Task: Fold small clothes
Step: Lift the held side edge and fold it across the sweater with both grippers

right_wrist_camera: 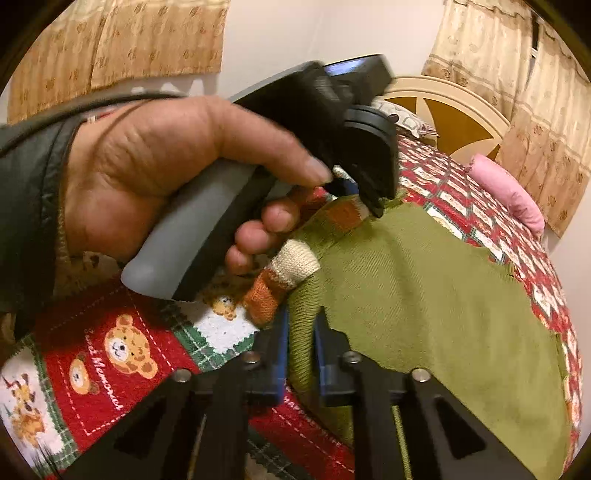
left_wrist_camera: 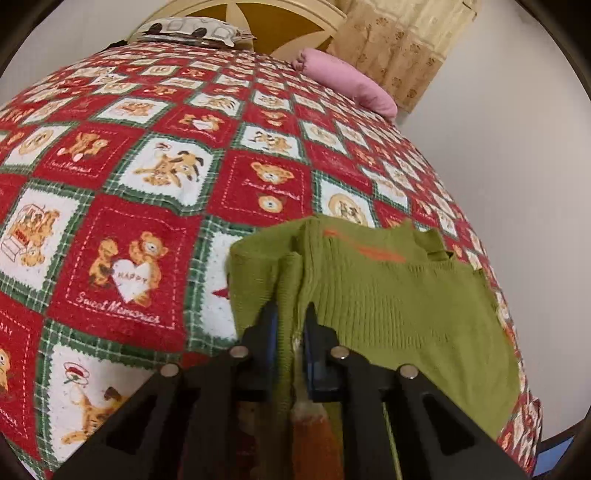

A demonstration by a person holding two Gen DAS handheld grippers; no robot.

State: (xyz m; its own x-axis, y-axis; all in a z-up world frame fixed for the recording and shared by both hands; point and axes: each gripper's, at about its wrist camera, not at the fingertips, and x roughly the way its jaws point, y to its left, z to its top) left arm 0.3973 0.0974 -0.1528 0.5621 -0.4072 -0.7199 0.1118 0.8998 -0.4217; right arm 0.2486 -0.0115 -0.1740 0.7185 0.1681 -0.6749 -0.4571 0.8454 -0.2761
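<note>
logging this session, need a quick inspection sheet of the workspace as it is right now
surface: bed covered by a red, green and white teddy-bear patchwork bedspread.
job's things: one green knit sweater with orange and cream striped cuff, lying on the bedspread near its right edge.
clutter: pink pillow and patterned pillow at the headboard end.
grippers: left gripper shut on a sweater fold; right gripper shut on the ribbed sweater edge; left hand holds its grey handle.
cables: nothing seen.
surroundings: cream and brown headboard, beige patterned curtains, plain pale wall.
</note>
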